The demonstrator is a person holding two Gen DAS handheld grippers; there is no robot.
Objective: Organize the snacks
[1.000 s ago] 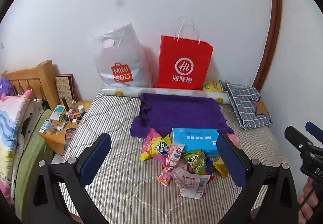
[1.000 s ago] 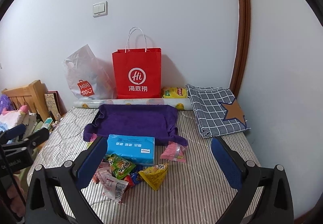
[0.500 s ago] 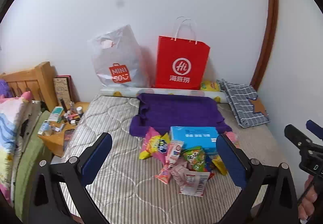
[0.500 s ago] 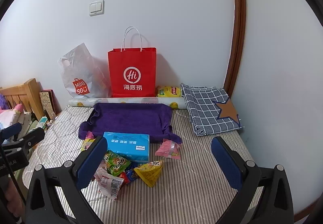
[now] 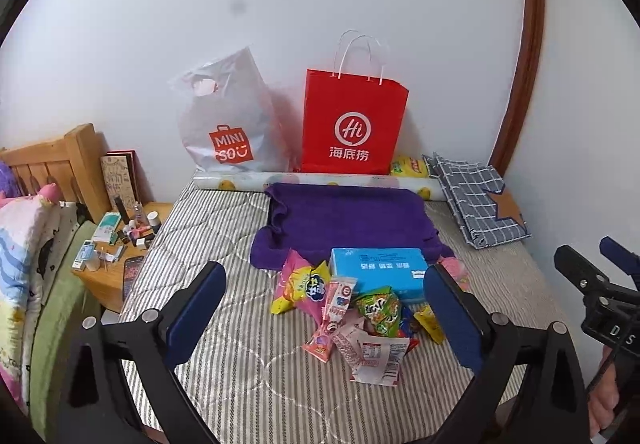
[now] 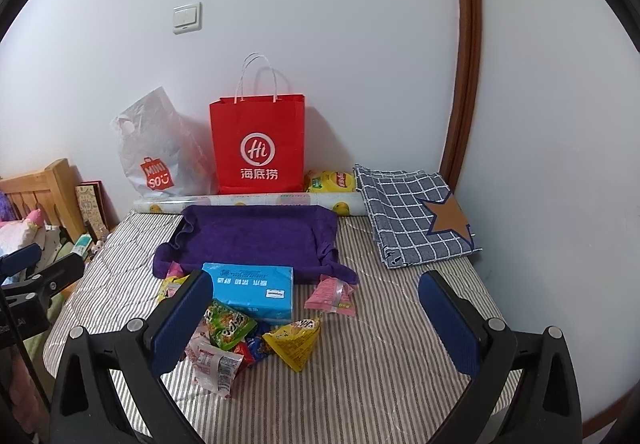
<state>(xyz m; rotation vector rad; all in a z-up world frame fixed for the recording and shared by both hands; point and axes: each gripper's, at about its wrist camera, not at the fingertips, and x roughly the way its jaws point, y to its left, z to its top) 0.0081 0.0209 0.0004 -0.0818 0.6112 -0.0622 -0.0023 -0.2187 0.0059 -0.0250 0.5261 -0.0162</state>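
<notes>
1. The left gripper (image 5: 324, 308) has its two blue-padded black fingers wide apart and holds nothing. It hangs above the striped bed cover (image 5: 224, 228), and the pile of snack packets (image 5: 352, 316) lies between and beyond its fingers, not touching them.
2. The right gripper (image 6: 316, 324) is also spread wide and holds nothing. Its left finger (image 6: 180, 324) stands in front of the left part of the pile; the yellow triangular foil packet (image 6: 294, 340) and the pink packet (image 6: 330, 294) lie between its fingers, further ahead.
3. The light blue cardboard box (image 5: 376, 270) with white writing, too small to read, lies at the far edge of the pile, just beside the purple soft towel (image 5: 344, 219).
4. In the pile there are a green crinkled packet (image 5: 378, 310), a pink and yellow puffed bag (image 5: 300, 284) and a white and pink wrapper (image 5: 374, 356) with a printed label.
5. Against the white wall stands a red paper bag (image 5: 352, 123) with white cord handles, a round "Hi" sign and Chinese characters.
6. Just beside it leans a grey-white plastic bag (image 5: 228, 115) with "MINISO" in an orange mark.
7. A yellow packet (image 6: 332, 181) lies behind a printed roll (image 6: 248, 199), near the blue checked cloth (image 6: 408, 219) with a brown star.
8. A wooden bedside table (image 5: 108, 272) carries small bottles and boxes.
</notes>
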